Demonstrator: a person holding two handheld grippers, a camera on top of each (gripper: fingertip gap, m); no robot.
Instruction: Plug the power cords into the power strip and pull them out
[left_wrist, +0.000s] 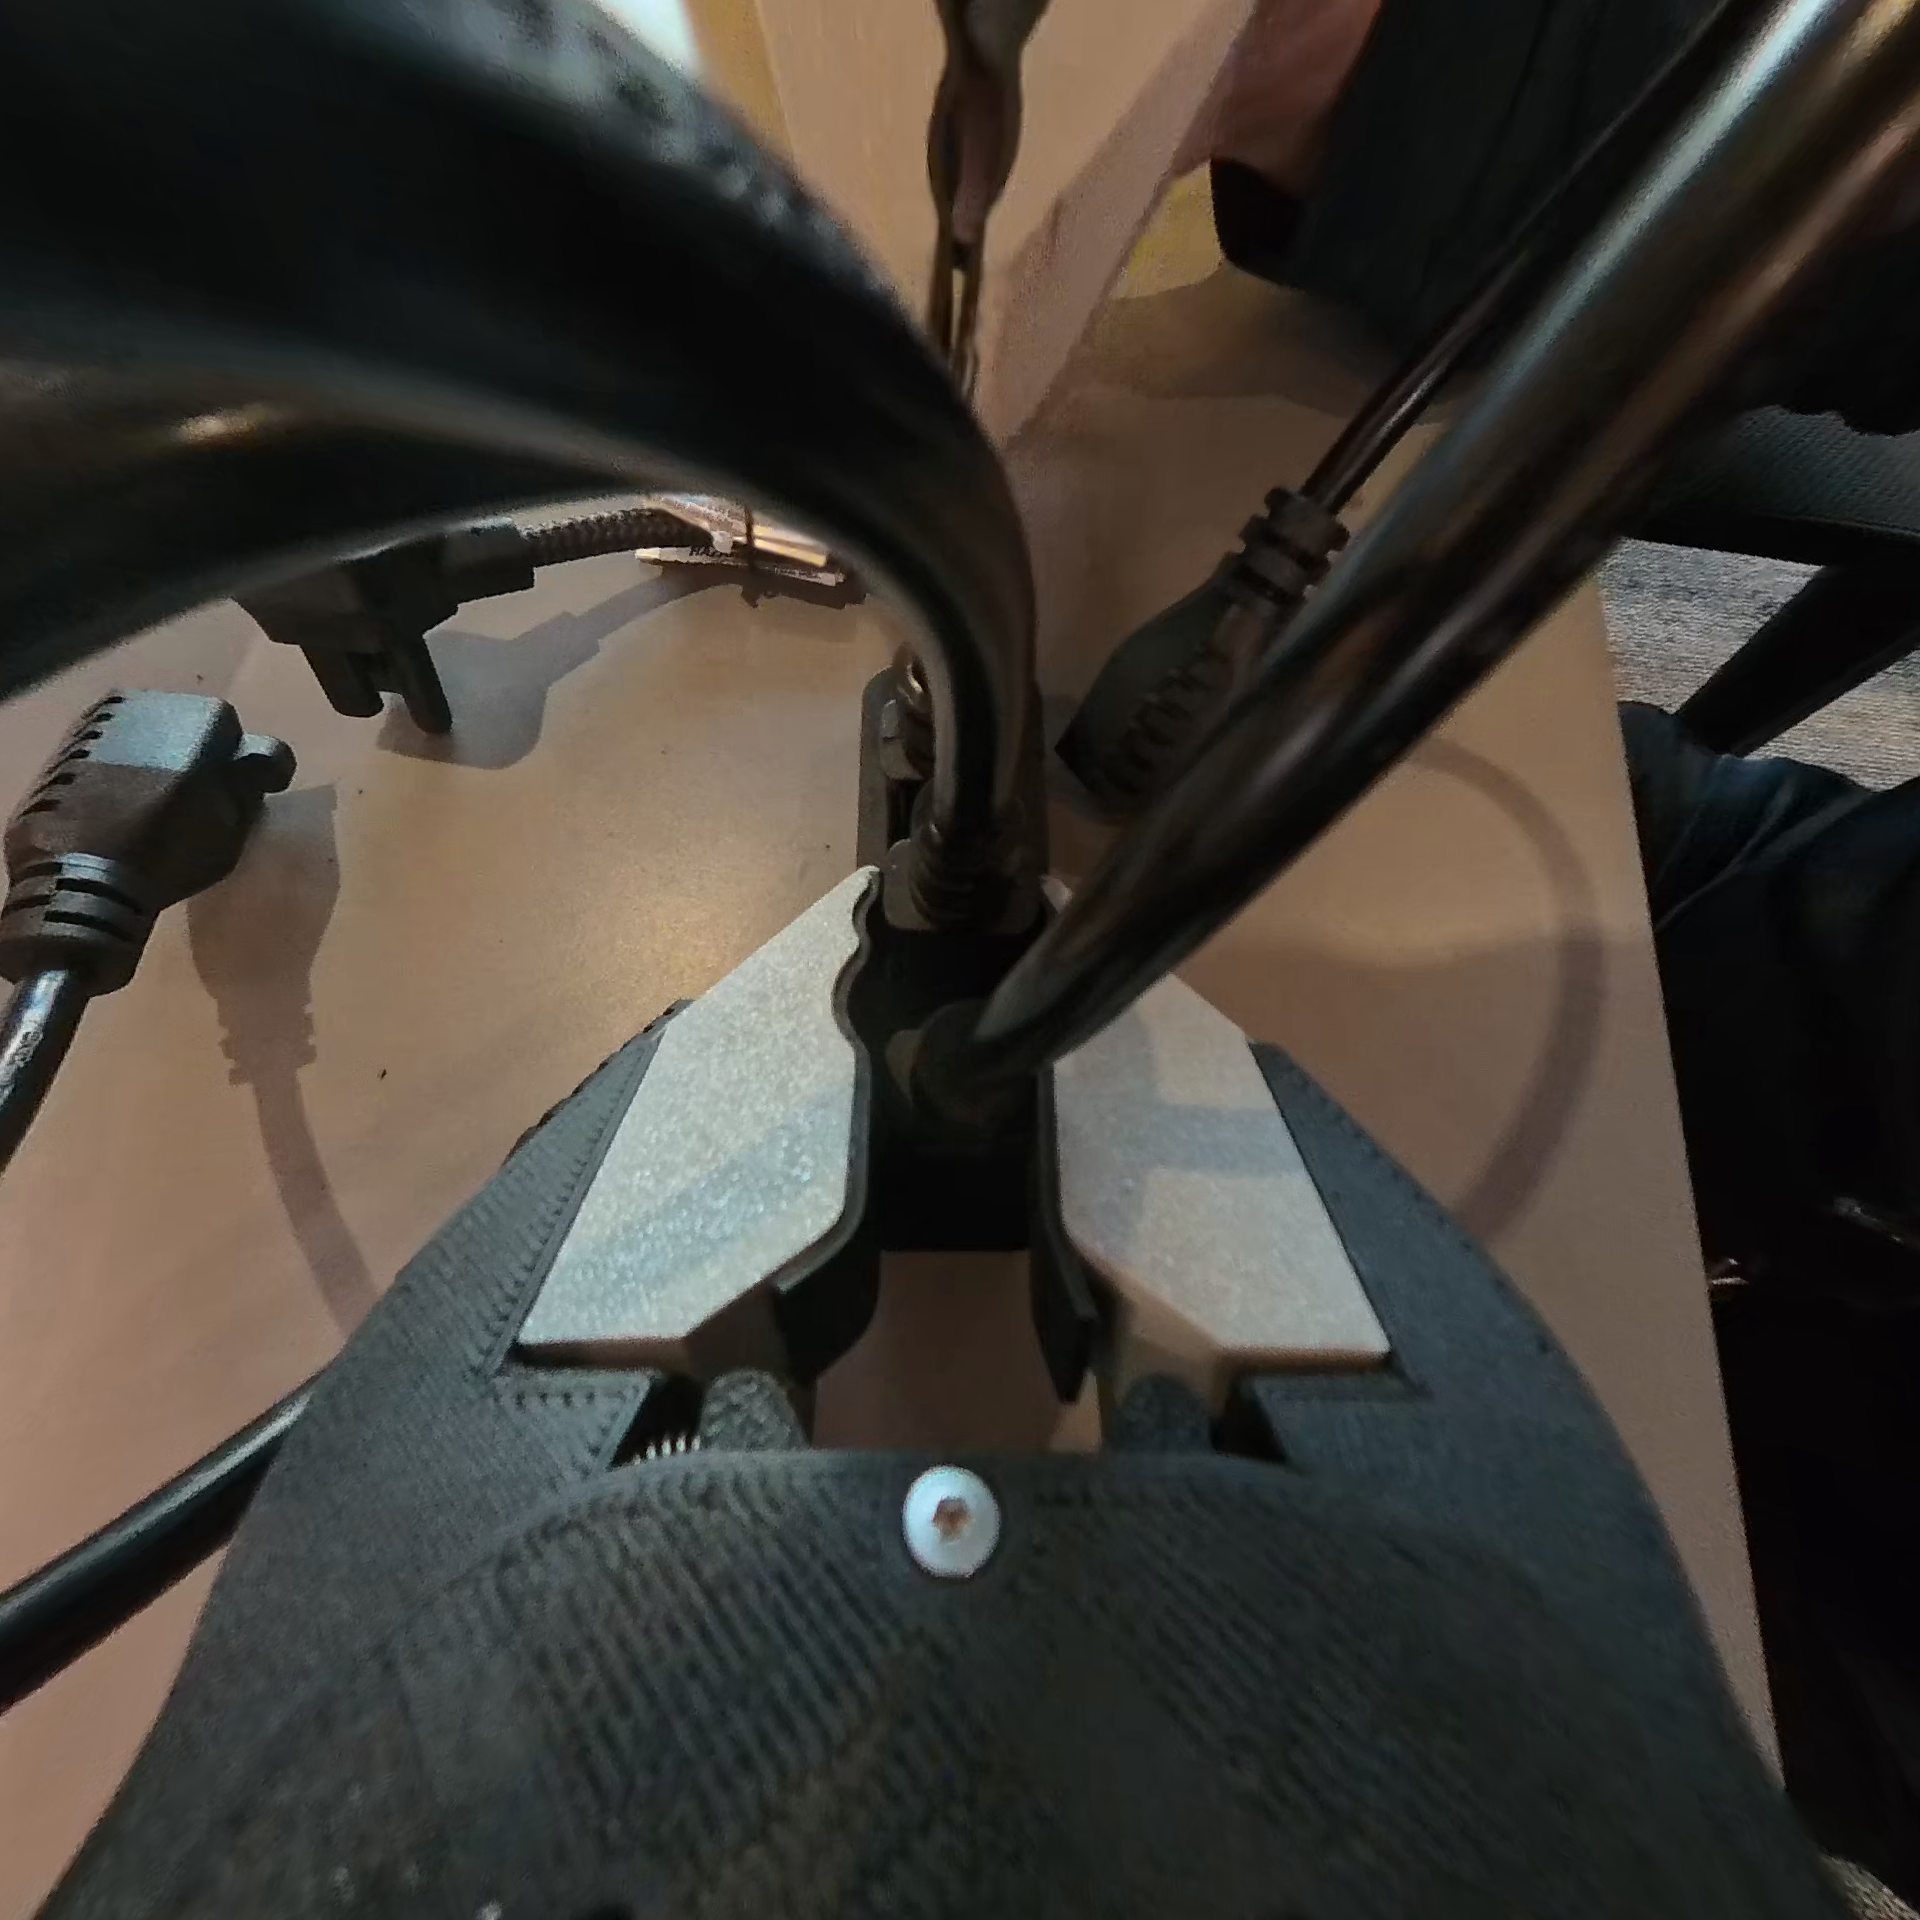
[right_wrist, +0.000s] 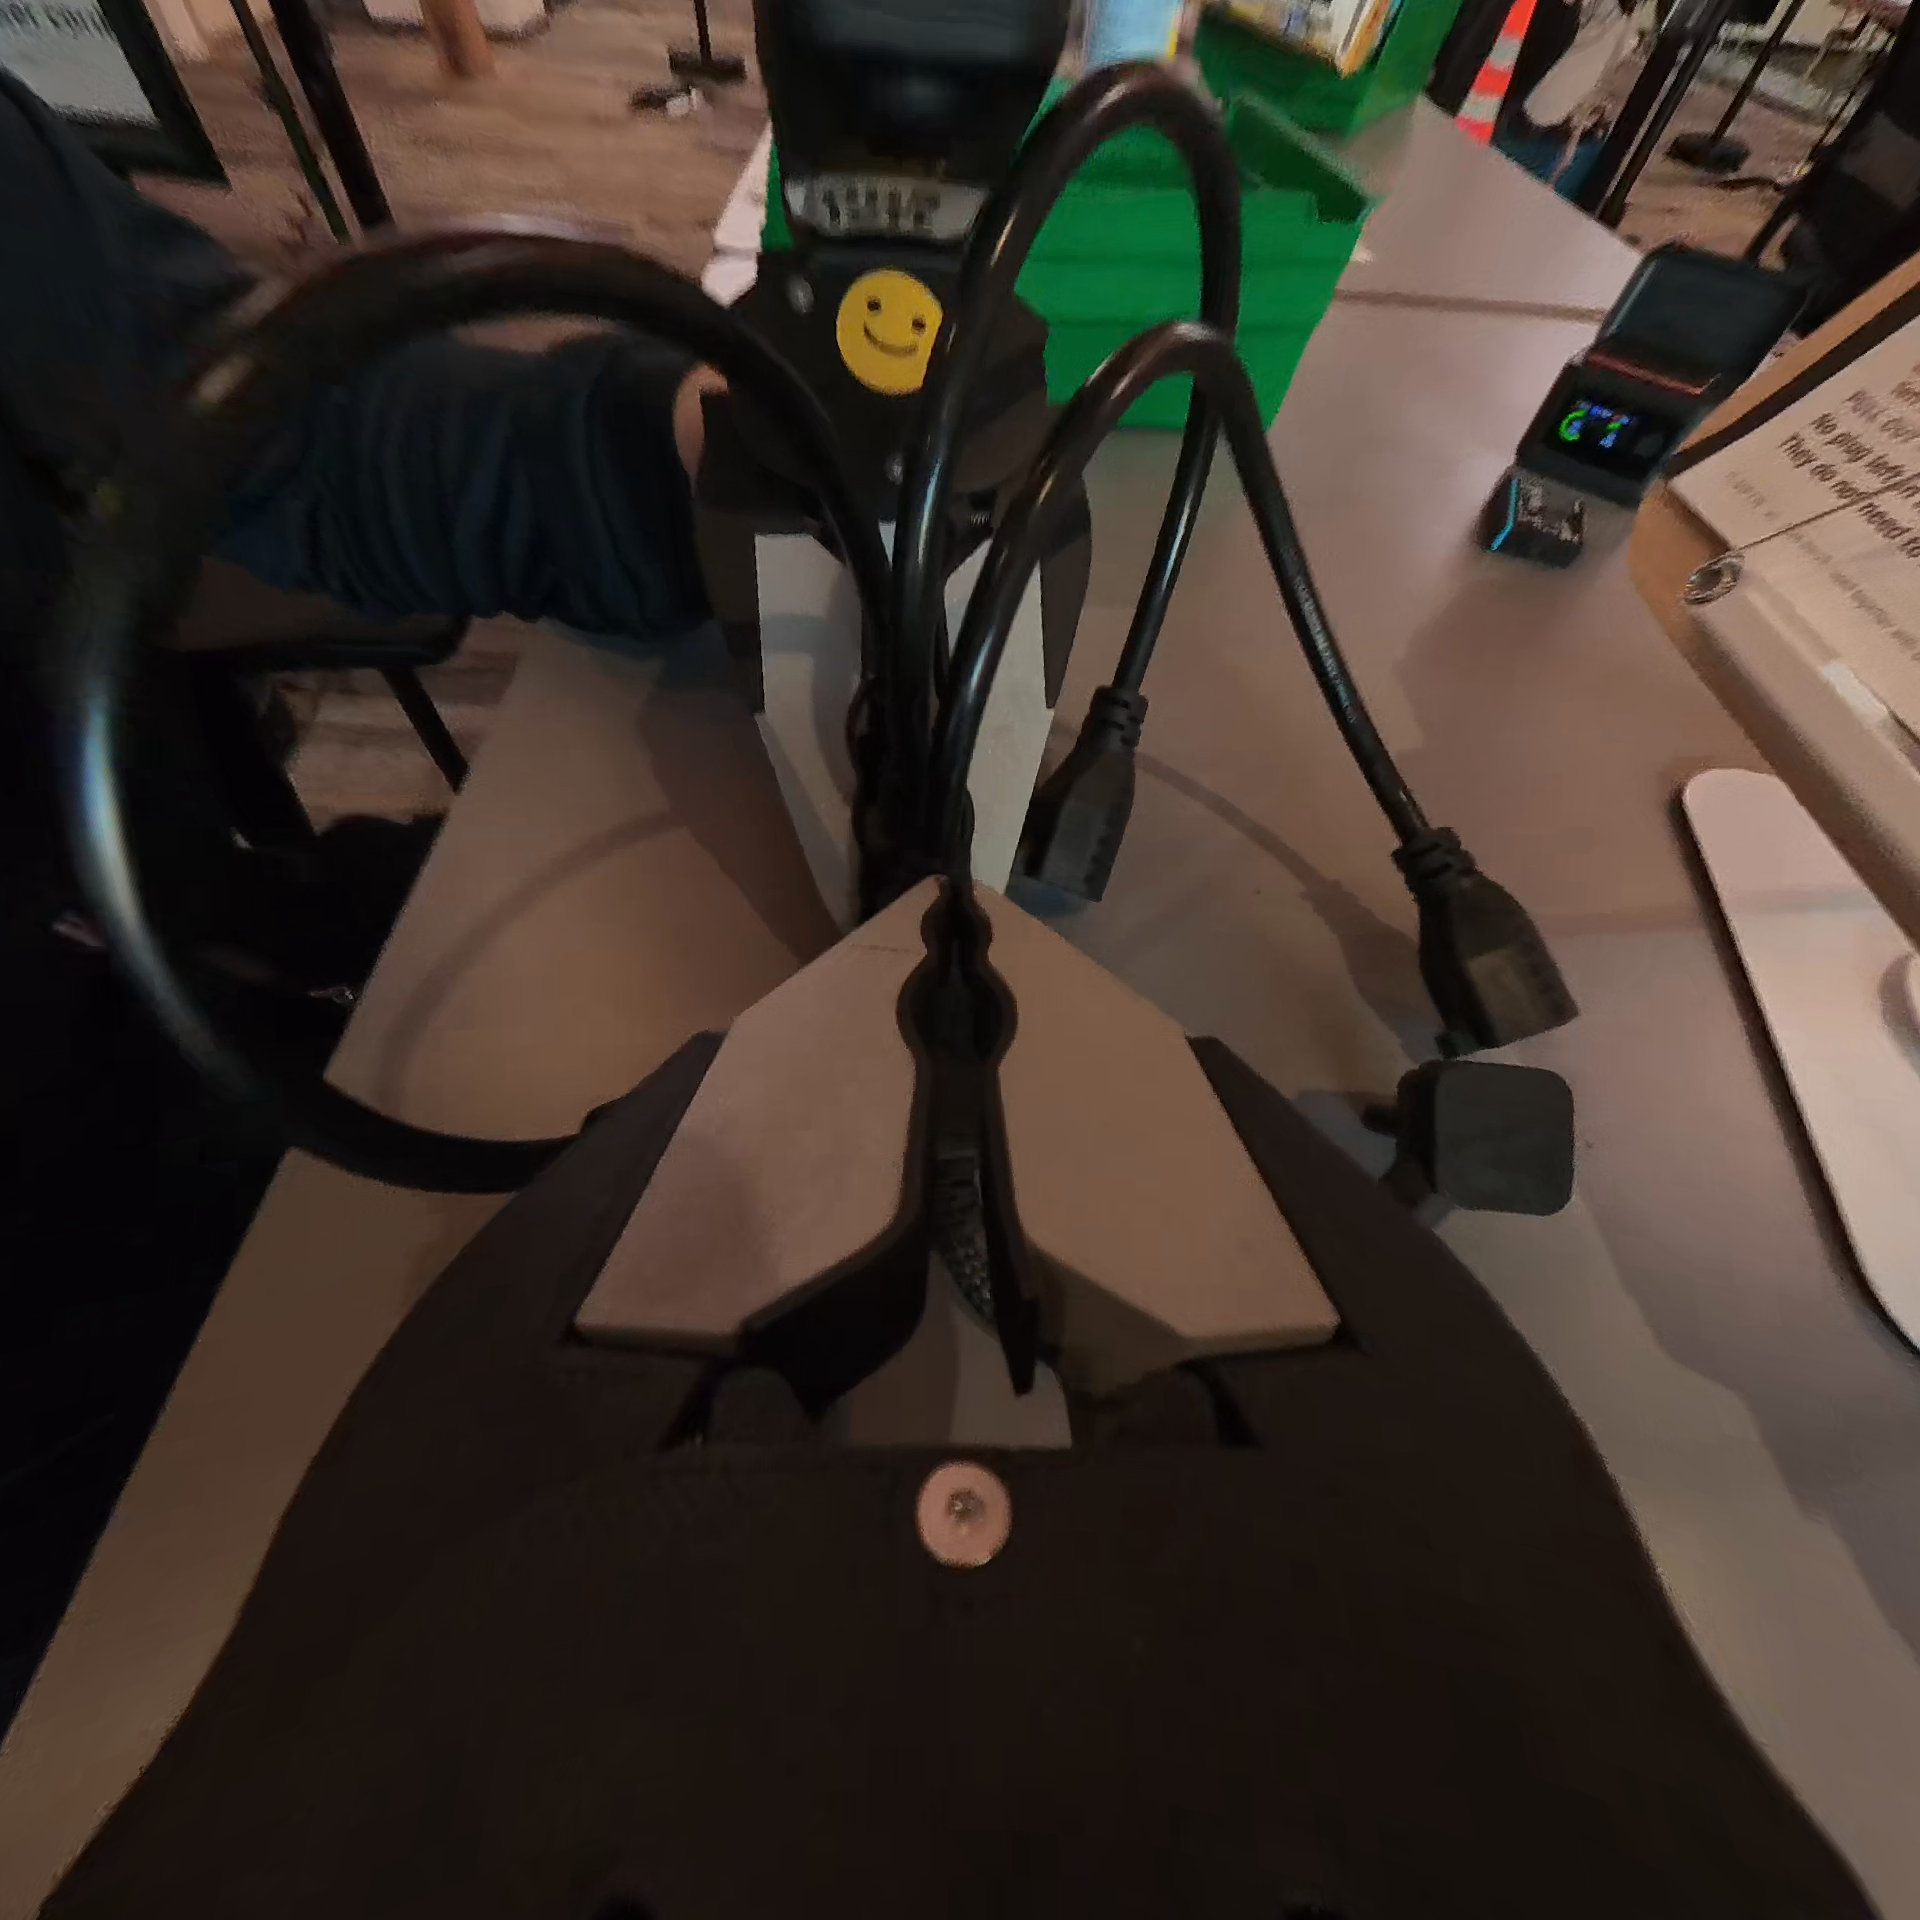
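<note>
Left gripper (left_wrist: 951, 997) jaws closed on black plug body (left_wrist: 951, 1049) between pads. Right gripper (right_wrist: 961, 997) jaws clamp thin cable (right_wrist: 961, 997) near tips; white power strip (right_wrist: 805, 665) just beyond. Cords likely springy, glossy, slippery; firmer hold probably on rigid plug, not cable.

A thick, blurred cord (left_wrist: 468, 312) loops close to the left lens and hides the far worktop (left_wrist: 623, 883). The power strip (right_wrist: 821, 665) is mostly hidden behind cords and fingers (right_wrist: 790, 1143); its sockets cannot be made out. What the left fingers (left_wrist: 727, 1122) clamp is dark, its shape unclear. A white slab (right_wrist: 1808, 997) is cut off at the right edge.
</note>
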